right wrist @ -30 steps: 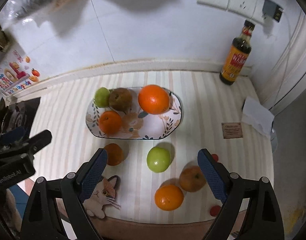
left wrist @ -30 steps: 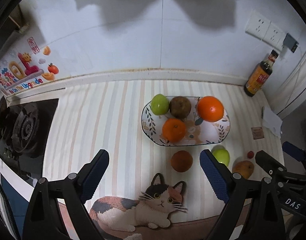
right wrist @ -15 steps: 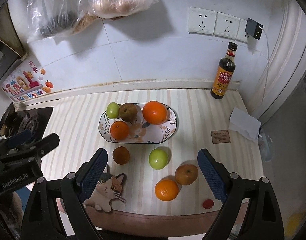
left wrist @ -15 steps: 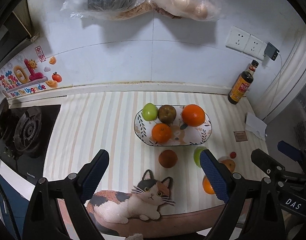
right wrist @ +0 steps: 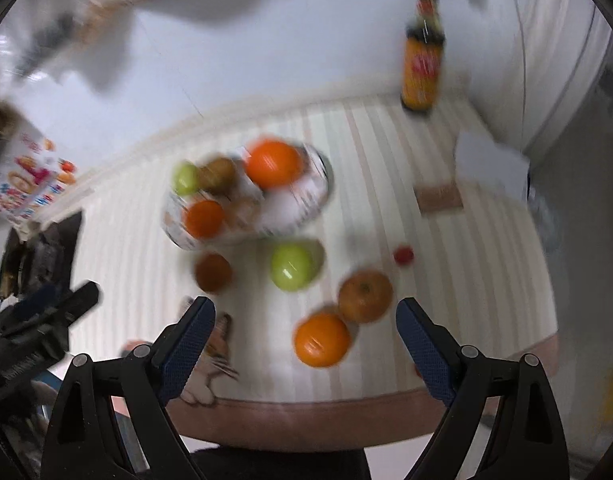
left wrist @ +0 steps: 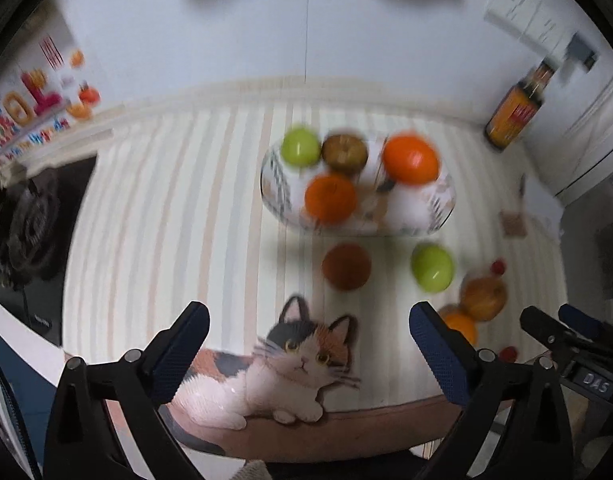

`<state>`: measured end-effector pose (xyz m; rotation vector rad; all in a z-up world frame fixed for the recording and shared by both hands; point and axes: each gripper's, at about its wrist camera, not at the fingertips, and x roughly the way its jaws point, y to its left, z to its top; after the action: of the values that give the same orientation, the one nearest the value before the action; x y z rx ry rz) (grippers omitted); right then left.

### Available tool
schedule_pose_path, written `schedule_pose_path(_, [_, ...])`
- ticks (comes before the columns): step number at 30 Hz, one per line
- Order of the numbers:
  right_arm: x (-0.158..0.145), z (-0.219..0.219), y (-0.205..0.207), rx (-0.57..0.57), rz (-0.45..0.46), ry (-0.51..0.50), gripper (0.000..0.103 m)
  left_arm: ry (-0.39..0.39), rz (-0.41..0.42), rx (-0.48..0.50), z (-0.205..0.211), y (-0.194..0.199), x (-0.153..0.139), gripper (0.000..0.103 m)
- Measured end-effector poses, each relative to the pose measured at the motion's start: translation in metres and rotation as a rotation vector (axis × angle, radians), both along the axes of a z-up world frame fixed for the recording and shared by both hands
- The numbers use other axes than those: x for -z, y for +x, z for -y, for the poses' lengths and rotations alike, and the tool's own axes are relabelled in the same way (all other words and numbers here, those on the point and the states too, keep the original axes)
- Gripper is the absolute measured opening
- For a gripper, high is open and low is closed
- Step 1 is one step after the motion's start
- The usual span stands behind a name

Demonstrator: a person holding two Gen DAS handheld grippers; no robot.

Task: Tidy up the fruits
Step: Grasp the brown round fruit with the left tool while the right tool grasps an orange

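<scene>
1. Stove burner (left wrist: 24, 224): far left of the striped counter (left wrist: 166, 208), well apart from the fruit.
2. Left gripper (left wrist: 308, 350): jaws apart and just widened, nothing between them; hangs above the cat picture (left wrist: 290, 364) at the near edge.
3. Patterned plate (left wrist: 276, 196): mid-counter, holding green apple (left wrist: 300, 147), brown fruit (left wrist: 344, 152), two oranges (left wrist: 331, 199).
4. Loose on the counter before the plate: dark brown fruit (right wrist: 213, 272), green apple (right wrist: 292, 267), russet apple (right wrist: 365, 296), orange (right wrist: 322, 339), small red fruit (right wrist: 403, 255).
5. Right gripper (right wrist: 305, 338): jaws apart, empty, above the loose orange.
6. Sauce bottle (right wrist: 422, 68): upright at the back wall, right.
7. Bare counter left of the plate.
</scene>
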<state>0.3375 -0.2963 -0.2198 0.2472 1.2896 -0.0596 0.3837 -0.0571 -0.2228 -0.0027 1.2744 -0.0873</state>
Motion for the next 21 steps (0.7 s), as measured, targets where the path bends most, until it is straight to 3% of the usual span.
schedule_pose_path(3, [0.049,0.005,0.004,0.001,-0.107,0.006,0.094,-0.002,-0.085,-0.005,0.000,0.007,0.031,0.102])
schedule_pose_path(8, [0.105,0.005,0.006,0.016,-0.223,0.056,0.094,-0.009,-0.192,-0.029,0.009,0.024,0.073,0.102])
schedule_pose_path(13, [0.130,0.001,0.007,0.041,-0.256,0.076,0.091,0.021,-0.218,0.022,0.038,0.051,0.097,0.102])
schedule_pose_path(19, [0.146,-0.010,0.007,0.025,-0.285,0.065,0.090,-0.037,-0.311,0.047,0.057,0.079,0.132,0.102])
schedule_pose_path(20, [0.149,-0.010,0.007,0.021,-0.289,0.059,0.082,-0.041,-0.312,0.047,0.058,0.082,0.136,0.100])
schedule_pose_path(21, [0.154,-0.011,0.007,0.015,-0.292,0.068,0.075,-0.047,-0.310,0.045,0.058,0.083,0.139,0.087])
